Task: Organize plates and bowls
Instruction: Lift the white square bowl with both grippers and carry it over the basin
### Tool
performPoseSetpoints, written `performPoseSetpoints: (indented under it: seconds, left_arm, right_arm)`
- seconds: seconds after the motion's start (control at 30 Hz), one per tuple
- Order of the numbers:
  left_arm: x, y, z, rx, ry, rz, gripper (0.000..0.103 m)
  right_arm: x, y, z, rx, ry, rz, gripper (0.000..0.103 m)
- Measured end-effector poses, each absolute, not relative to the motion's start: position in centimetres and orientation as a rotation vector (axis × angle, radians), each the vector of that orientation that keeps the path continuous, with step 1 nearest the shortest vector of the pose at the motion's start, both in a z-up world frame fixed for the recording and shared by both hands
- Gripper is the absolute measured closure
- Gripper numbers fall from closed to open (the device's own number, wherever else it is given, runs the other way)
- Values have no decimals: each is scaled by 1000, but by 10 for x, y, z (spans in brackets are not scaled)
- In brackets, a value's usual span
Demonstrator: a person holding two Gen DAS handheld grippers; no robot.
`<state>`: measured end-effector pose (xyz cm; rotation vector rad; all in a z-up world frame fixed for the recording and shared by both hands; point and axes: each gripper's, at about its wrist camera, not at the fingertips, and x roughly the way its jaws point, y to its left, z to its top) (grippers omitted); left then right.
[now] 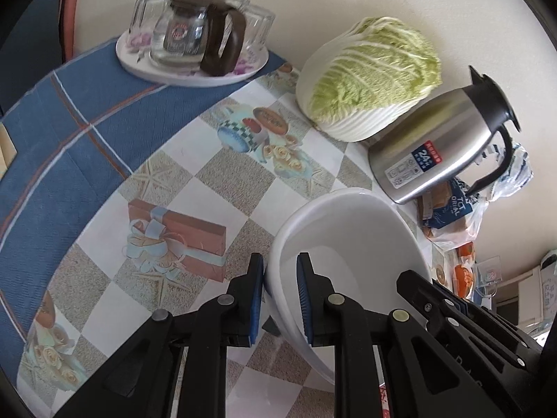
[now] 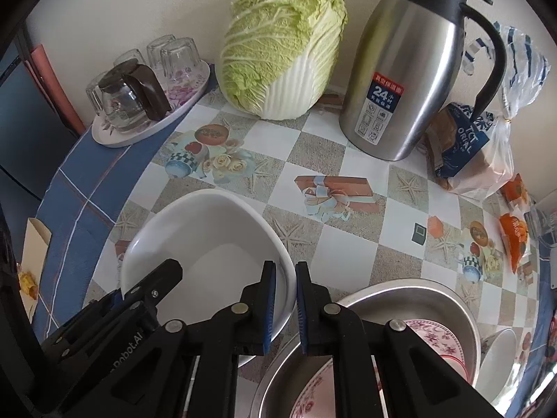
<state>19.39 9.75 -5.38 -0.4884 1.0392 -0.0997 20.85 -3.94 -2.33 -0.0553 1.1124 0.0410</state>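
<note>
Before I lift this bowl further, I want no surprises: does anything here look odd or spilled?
Nothing is spilled or broken. The white bowl is tilted, pinched at opposite rims by the left gripper and right gripper. A napa cabbage stands on end against the wall beside the steel thermos jug.

We see a glossy white ceramic-looking bowl (image 2: 205,244) on a smooth, slightly shiny printed tablecloth (image 2: 313,160). Far right stands a brushed steel jug (image 2: 400,80) with a matt black plastic lid and handle. Near right sits a dull metal basin (image 2: 449,310). Far left, clear glass cups (image 1: 257,28) rest on a glossy tray (image 1: 139,62). Both grippers look like matt black plastic with ribbed blue pads (image 1: 303,299).
</note>
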Motion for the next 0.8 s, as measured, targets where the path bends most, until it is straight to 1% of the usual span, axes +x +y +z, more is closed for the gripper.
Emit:
performPoseSetpoints:
  seconds: [0.5, 0.8]
  left_arm:
    - [157, 65, -4, -358, 964, -171, 83]
    - [130, 46, 17, -285, 913, -193, 83]
  right_arm:
    - [151, -71, 32, 33, 1002, 23, 91]
    - [111, -90, 45, 63, 945, 10, 91]
